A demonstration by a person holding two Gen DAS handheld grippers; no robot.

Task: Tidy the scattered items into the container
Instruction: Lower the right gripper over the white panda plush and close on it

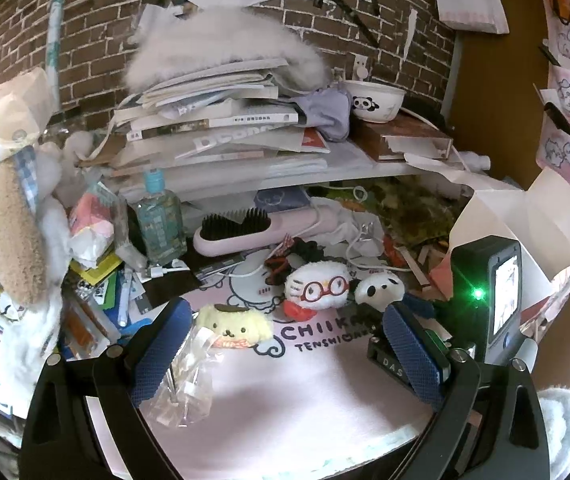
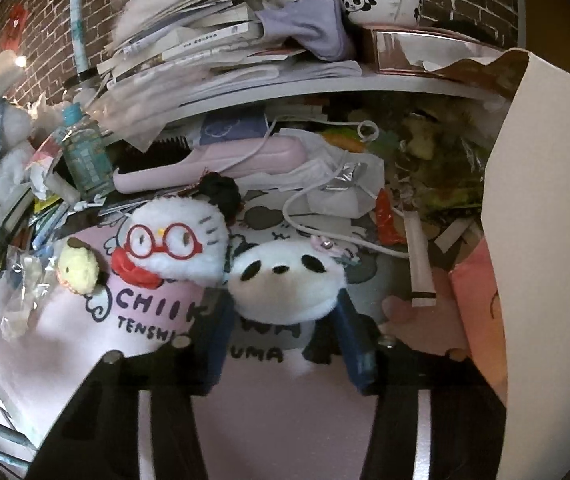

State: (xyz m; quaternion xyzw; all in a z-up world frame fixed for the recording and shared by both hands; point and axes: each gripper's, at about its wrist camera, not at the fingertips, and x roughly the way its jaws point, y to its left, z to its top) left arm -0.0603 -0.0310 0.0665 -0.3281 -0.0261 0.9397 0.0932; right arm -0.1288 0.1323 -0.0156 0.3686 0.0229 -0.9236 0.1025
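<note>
Between the blue fingers of the right gripper point(image 2: 283, 320), a white-and-black panda plush point(image 2: 285, 280), pressed on both sides and so clamped. Just left of that plush and touching it, a white plush with red glasses point(image 2: 173, 240); further left, apart from it, a small yellow dog plush point(image 2: 78, 268) on the pink printed mat point(image 2: 85, 340). Left of the yellow plush, a crumpled clear plastic bag point(image 2: 21, 300). To the right of the right gripper, close by, the tall white wall of a paper container point(image 2: 545, 240). Ahead, past the plushes, a pink hairbrush point(image 2: 213, 164) and a tangle of white cable point(image 2: 325, 200).

Left gripper point(image 1: 289, 344) spread wide, nothing between its padded fingers point(image 1: 161, 356). Just ahead of its left finger, the yellow dog plush point(image 1: 235, 326), with the clear plastic bag point(image 1: 189, 380) lying against that finger. Ahead and slightly right, the glasses plush point(image 1: 317, 288) and the panda plush point(image 1: 379, 286) side by side. Beside its right finger, the other tool's body, a green light point(image 1: 477, 293) glowing. Beyond that, the white paper container point(image 1: 525, 220).
</note>
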